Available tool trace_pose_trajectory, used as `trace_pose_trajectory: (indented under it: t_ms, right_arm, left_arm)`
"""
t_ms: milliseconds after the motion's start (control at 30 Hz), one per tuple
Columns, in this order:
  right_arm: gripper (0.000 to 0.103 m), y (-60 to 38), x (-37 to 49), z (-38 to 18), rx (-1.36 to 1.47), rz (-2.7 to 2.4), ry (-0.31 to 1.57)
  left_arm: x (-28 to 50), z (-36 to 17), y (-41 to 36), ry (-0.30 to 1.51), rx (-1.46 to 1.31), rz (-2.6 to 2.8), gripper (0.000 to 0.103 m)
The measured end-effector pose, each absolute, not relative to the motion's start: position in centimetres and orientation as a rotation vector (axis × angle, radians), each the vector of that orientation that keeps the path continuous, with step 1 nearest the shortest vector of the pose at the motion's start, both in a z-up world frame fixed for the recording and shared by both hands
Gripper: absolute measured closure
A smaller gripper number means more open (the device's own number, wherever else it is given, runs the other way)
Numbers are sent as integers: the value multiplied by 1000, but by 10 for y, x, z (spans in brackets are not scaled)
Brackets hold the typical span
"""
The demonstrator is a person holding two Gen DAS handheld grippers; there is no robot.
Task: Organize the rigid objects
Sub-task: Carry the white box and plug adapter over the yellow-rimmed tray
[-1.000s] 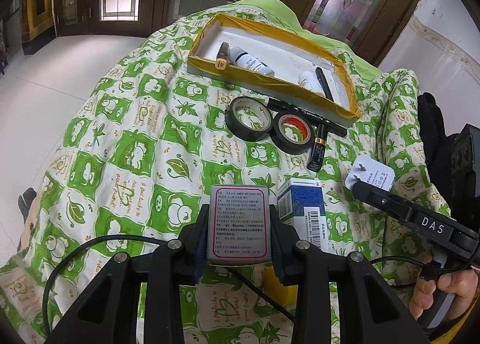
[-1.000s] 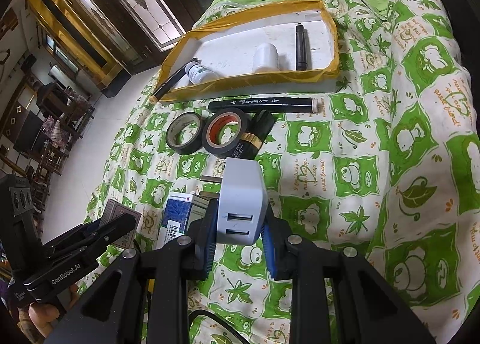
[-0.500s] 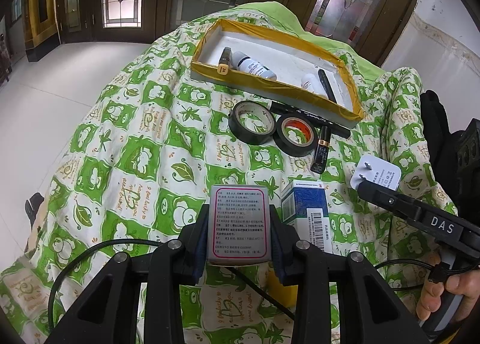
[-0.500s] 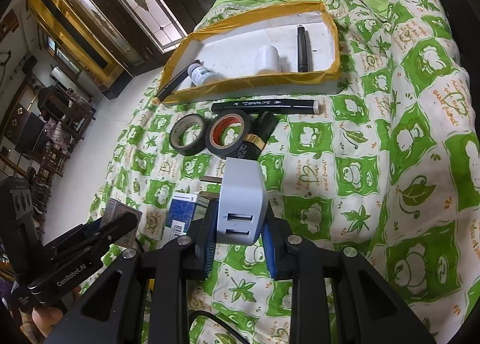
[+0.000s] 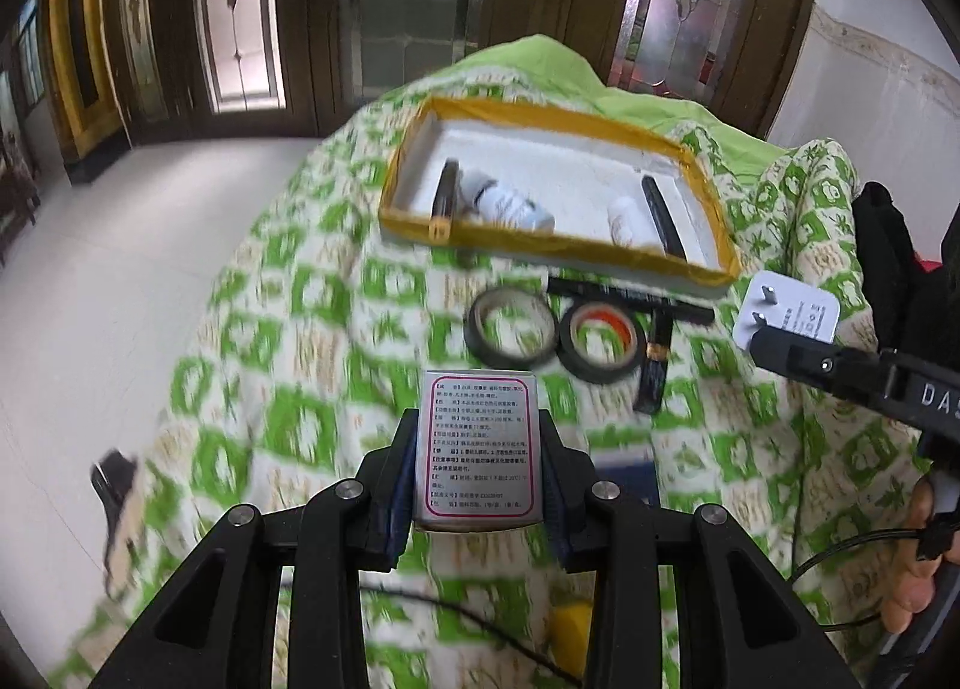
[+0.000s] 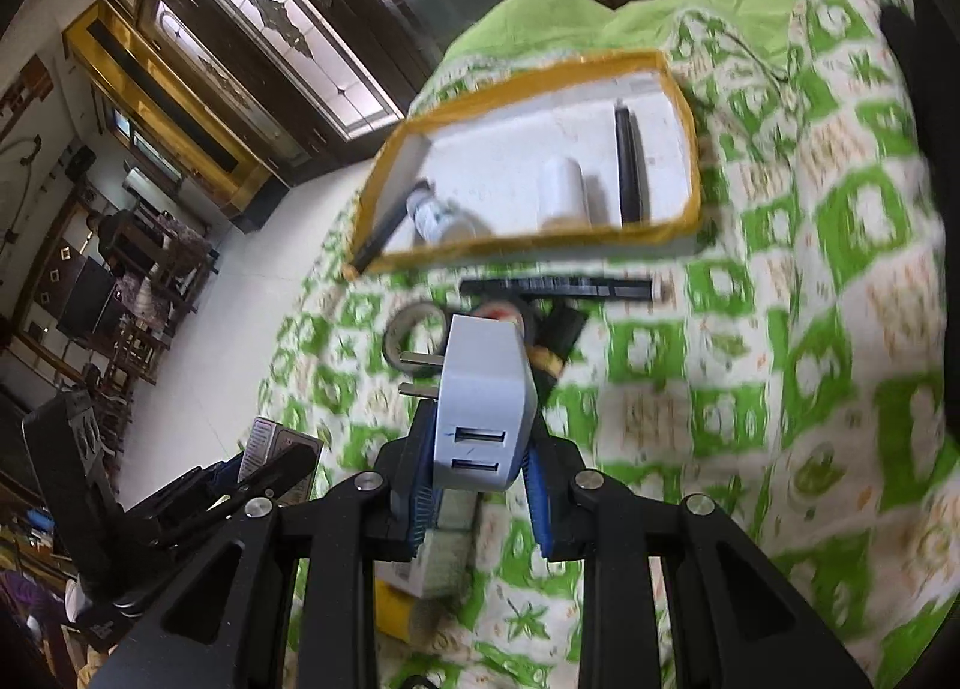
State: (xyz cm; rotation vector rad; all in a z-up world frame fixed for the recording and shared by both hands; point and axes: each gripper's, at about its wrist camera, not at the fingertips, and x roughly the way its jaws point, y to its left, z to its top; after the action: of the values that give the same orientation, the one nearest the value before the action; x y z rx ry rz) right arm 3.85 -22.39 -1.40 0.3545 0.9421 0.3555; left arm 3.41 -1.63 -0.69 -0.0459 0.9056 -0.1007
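Observation:
My left gripper point(image 5: 478, 464) is shut on a grey medicine box point(image 5: 478, 443) with a pink-framed label, held above the green patterned cloth. My right gripper point(image 6: 480, 437) is shut on a white USB charger plug point(image 6: 483, 407), also lifted; the plug shows in the left wrist view point(image 5: 786, 314) too. A white foam tray with a yellow rim point(image 5: 570, 119) point(image 6: 528, 80) lies ahead. It holds a small bottle point(image 5: 510, 203), a white tube point(image 5: 624, 212), a black pen point(image 5: 660, 212) and a dark stick point(image 5: 444, 197).
Two tape rolls point(image 5: 510, 326) point(image 5: 600, 338), a long black marker point(image 5: 630, 299) and a black-and-gold tube point(image 5: 654, 371) lie on the cloth in front of the tray. A blue box point(image 5: 624, 470) lies under my left gripper. The cloth drops off to a white floor on the left.
Both grippers have lifted and moved forward toward the tray with their objects still held. The views are now motion-blurred and the tray appears nearer.

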Motion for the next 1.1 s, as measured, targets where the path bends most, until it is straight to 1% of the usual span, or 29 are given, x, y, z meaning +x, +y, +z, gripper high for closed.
trace_pose_trajectory:
  t_ms: [233,433,733,1100]
  right_arm:
    - [78,-219,74,6,347,352,897]
    - [77,-223,101,15,370,335,856]
    - [77,-245,118,-4,465,297,877]
    - [78,-246,124,-4,486,297,871]
  left_arm:
    - [61,1,-22,873,-10,-91,67]
    - [83,-3,-25,856,18,-68,67]
    - [113,-13,-41,841,41,-74,67]
    - [143,-11,-68,802,76,-129,67]
